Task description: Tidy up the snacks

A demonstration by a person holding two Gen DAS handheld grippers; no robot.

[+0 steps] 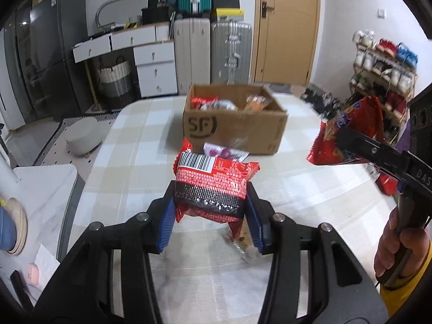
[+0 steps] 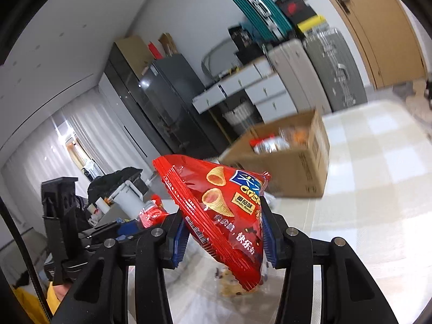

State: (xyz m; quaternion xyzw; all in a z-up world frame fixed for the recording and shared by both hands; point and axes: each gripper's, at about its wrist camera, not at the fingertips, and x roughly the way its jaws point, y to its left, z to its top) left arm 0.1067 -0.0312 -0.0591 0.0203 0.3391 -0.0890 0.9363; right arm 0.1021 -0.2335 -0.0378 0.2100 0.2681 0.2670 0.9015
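The left gripper [image 1: 210, 216] is clamped on a red barcode packet [image 1: 213, 186] at frame centre; the right gripper [image 2: 224, 232] pinches a red crisp bag [image 2: 224, 210]. Both should be carried above the cardboard box [image 1: 235, 129], upper centre, and only released once inside its rim

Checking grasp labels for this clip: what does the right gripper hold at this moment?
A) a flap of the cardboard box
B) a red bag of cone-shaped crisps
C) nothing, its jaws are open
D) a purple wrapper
B: the right gripper has its blue pads pressed on a red crisps bag printed with cone snacks, lifted clear of the table.
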